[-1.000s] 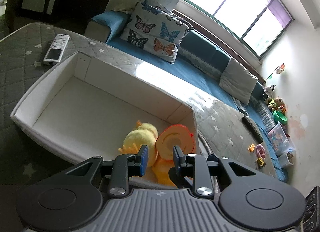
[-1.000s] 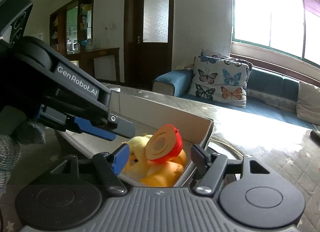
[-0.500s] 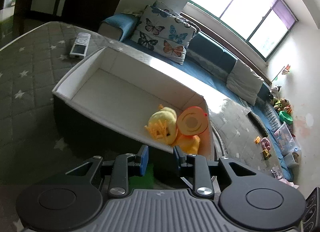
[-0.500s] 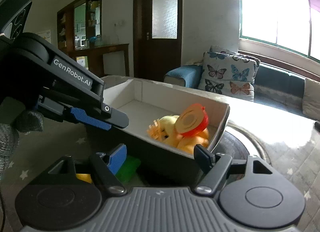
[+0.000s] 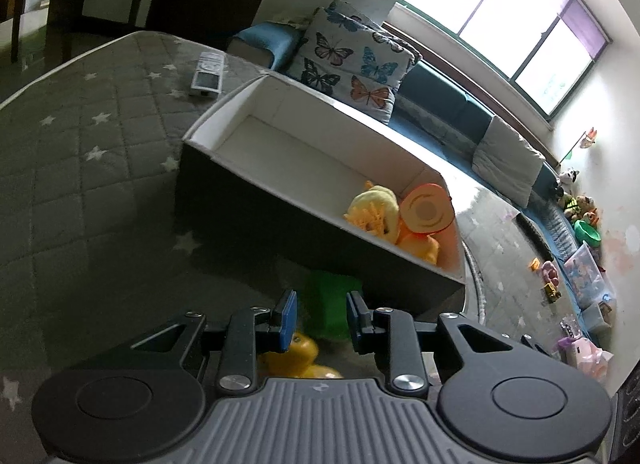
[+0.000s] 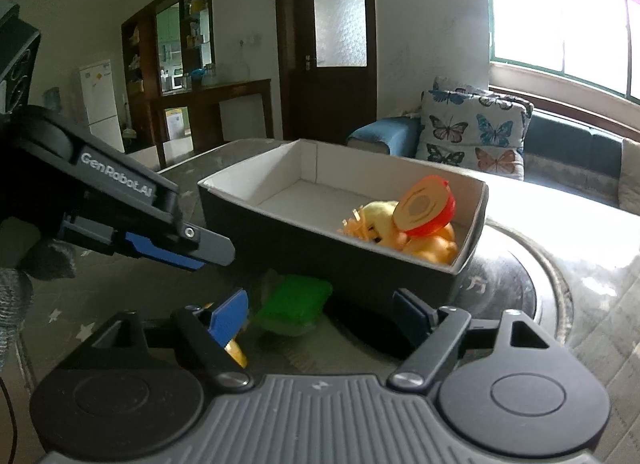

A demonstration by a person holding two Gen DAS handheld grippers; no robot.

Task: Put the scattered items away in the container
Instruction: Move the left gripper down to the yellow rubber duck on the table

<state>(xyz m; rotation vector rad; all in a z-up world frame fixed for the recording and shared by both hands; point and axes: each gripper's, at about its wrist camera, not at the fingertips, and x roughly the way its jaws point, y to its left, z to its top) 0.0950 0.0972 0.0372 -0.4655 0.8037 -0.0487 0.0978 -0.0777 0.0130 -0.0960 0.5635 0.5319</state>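
Note:
A box (image 5: pixel 320 168) with white inside and dark outer walls stands on the grey star-quilted table. A yellow plush duck (image 5: pixel 374 210), an orange-red disc toy (image 5: pixel 428 210) and a yellow-orange toy (image 5: pixel 420 248) lie in its near end. On the table in front of the box (image 6: pixel 320 260) lie a green item (image 5: pixel 332 304) and a yellow item (image 5: pixel 296 356). My left gripper (image 5: pixel 320 318) hangs above them, shut with nothing held. My right gripper (image 6: pixel 320 316) is opening, empty, just above the green item (image 6: pixel 294 300). The left gripper (image 6: pixel 208 254) reaches in from the left.
A white remote control (image 5: pixel 208 74) lies on the table behind the box. A butterfly cushion (image 5: pixel 352 60) leans on the blue sofa beyond. Toys and plastic tubs (image 5: pixel 580 264) crowd the far right. A dark round ring (image 6: pixel 520 284) lies right of the box. A gloved hand (image 6: pixel 16 296) shows at left.
Both grippers have drawn back from over the box toward me. The green and yellow items in front of it came into view. The right jaws have widened.

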